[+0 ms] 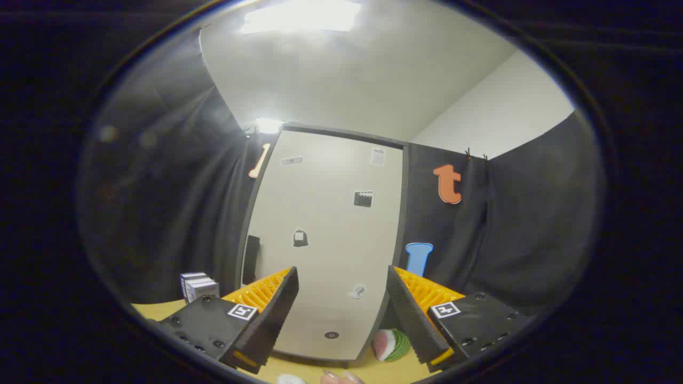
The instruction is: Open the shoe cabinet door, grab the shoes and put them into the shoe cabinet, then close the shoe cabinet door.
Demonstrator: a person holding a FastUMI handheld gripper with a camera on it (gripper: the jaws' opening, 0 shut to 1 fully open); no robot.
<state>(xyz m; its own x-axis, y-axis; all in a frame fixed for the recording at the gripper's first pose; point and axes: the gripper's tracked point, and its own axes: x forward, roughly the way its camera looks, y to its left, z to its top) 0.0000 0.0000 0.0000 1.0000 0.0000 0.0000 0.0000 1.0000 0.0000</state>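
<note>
A tall pale shoe cabinet door [325,240] with a dark frame stands shut just ahead of my gripper [341,298]. Small stickers dot the door, and a dark handle [252,260] sits on its left edge. My fingers [277,314] are spread wide apart with nothing between them, the door showing through the gap. A small dark round spot [331,335] sits low on the door. No shoes can be told apart here; a pinkish tip [341,377] and a white rounded thing [291,380] peek in below the fingers.
The cabinet stands on a yellow floor [160,309]. A white box [198,287] lies left of the cabinet by the black cloth wall. A watermelon-slice toy [391,345] lies at the cabinet's right foot, beside my right finger.
</note>
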